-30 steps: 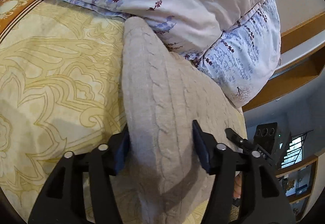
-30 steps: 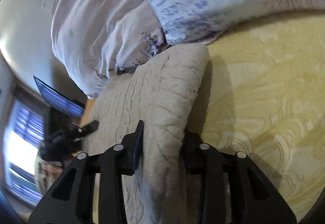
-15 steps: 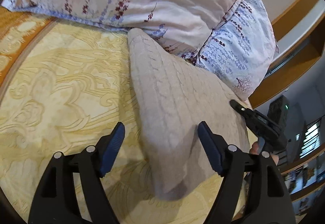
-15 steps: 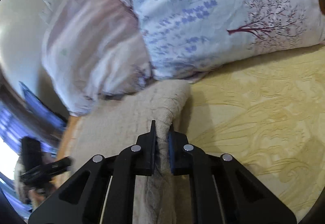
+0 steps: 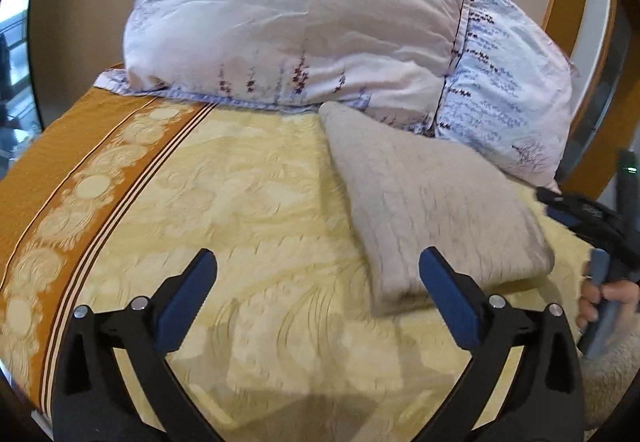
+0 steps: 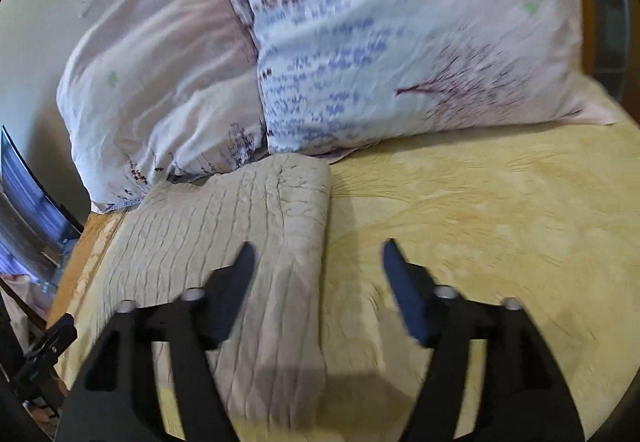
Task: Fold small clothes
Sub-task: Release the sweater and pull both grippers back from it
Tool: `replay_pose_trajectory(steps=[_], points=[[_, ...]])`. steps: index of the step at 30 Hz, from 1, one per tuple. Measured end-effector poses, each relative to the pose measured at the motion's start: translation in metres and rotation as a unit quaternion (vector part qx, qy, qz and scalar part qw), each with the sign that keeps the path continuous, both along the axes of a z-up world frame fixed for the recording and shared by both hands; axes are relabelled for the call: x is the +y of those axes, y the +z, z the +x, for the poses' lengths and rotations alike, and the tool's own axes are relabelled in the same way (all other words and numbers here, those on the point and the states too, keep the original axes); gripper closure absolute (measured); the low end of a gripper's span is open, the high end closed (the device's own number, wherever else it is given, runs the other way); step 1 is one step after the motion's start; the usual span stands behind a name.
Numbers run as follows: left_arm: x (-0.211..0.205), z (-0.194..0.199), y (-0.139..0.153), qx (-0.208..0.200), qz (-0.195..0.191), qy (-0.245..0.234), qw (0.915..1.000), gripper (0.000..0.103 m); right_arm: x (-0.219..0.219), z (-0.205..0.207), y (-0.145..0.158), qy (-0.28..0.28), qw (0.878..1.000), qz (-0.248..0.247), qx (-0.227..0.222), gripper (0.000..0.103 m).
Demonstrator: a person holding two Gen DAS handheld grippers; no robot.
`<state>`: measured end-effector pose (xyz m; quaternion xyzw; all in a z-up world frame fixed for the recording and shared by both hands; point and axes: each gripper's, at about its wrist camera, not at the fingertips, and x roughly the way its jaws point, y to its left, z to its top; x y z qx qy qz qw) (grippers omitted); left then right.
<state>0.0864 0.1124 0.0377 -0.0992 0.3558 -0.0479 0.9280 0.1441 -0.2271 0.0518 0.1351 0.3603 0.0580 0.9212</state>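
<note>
A folded beige cable-knit garment [image 5: 432, 201] lies flat on the yellow patterned bedspread [image 5: 248, 209], its far end against the pillows. It also shows in the right wrist view [image 6: 248, 242]. My left gripper [image 5: 316, 274] is open and empty, back from the garment's near left edge. My right gripper [image 6: 318, 262] is open and empty, above the garment's right edge. The right gripper also shows at the right edge of the left wrist view [image 5: 592, 226], held by a hand.
Two floral pillows [image 5: 304, 25] [image 6: 400, 33] lean at the head of the bed. An orange border band [image 5: 80, 177] runs along the bed's left side. A wooden headboard [image 5: 576, 1] stands behind. A dark screen [image 6: 28, 197] is at the far left.
Both grippers have let go of the garment and pulled back. The right gripper, shut on the fold half a second ago, is now open. The garment lies flat.
</note>
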Motion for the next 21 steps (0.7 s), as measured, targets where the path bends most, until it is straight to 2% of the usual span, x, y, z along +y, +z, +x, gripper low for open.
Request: replay_pose_trajectory(steps=[2, 5, 7, 9, 14, 18, 21], points=[[-0.003, -0.005, -0.003, 0.016, -0.002, 0.007, 0.9998, 0.002, 0.003, -0.016, 0.003, -0.008, 1.0, -0.013, -0.014, 0.012], [-0.009, -0.01, -0.008, 0.031, -0.011, -0.001, 0.9995, 0.002, 0.018, -0.043, 0.007, -0.033, 0.997, -0.06, -0.036, 0.001], [-0.015, -0.013, -0.01, 0.033, -0.009, -0.007, 0.9994, 0.002, 0.03, -0.051, 0.007, -0.046, 0.994, -0.087, -0.046, 0.001], [-0.022, -0.014, -0.013, 0.042, 0.005, -0.004, 0.9991, 0.002, 0.039, -0.056, 0.004, -0.037, 0.994, -0.09, -0.041, 0.001], [-0.045, -0.015, -0.021, 0.068, 0.051, -0.023, 0.9961, 0.002, 0.054, -0.063, -0.012, -0.003, 0.998, -0.067, 0.003, 0.001], [-0.058, -0.014, -0.026, 0.078, 0.088, -0.031, 0.9925, 0.002, 0.068, -0.065, -0.027, 0.007, 0.996, -0.082, 0.033, 0.001], [-0.061, -0.012, -0.03, 0.086, 0.098, -0.032, 0.9909, 0.002, 0.076, -0.065, -0.035, 0.012, 0.995, -0.091, 0.05, 0.001]])
